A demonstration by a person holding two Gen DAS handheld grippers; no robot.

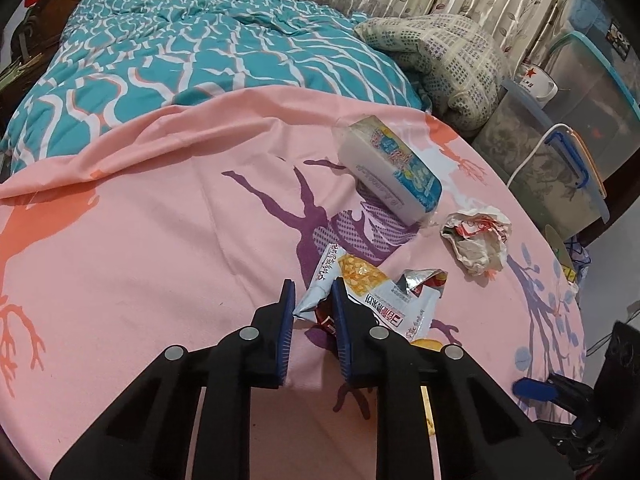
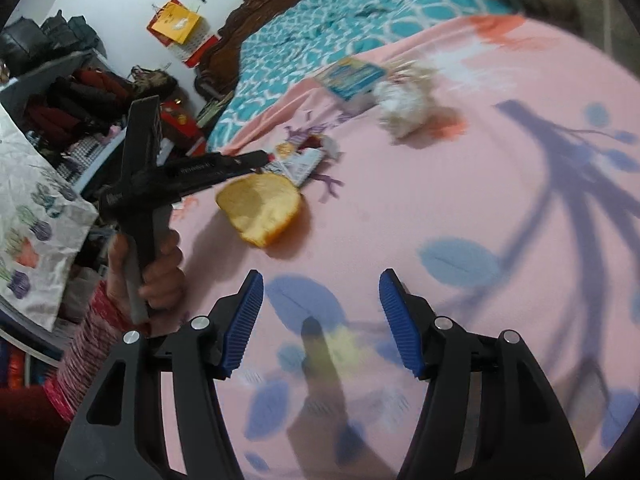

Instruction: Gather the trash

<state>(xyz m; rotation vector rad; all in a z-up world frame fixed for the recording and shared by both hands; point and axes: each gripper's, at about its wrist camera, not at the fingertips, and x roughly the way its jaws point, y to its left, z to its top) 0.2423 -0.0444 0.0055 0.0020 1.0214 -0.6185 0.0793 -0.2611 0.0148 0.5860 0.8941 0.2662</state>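
My left gripper (image 1: 313,292) has its jaws close together around the edge of a torn snack wrapper (image 1: 376,296) lying on the pink bedsheet (image 1: 160,240). Whether the pads pinch it is not clear. A crumpled paper wrapper (image 1: 478,236) lies to the right, and a white box with a blue top (image 1: 388,168) sits beyond it. My right gripper (image 2: 320,280) is open and empty above the sheet (image 2: 440,180). In the right wrist view an orange peel (image 2: 262,208) lies next to the left gripper's body (image 2: 192,176), with the snack wrapper (image 2: 298,160), paper wrapper (image 2: 404,108) and box (image 2: 352,78) farther off.
A teal patterned quilt (image 1: 200,52) covers the far half of the bed. A folded blanket (image 1: 448,60) lies at the right edge. Plastic storage bins (image 1: 560,128) and a white mug (image 1: 538,82) stand beside the bed. Cluttered shelves (image 2: 80,100) stand on the left.
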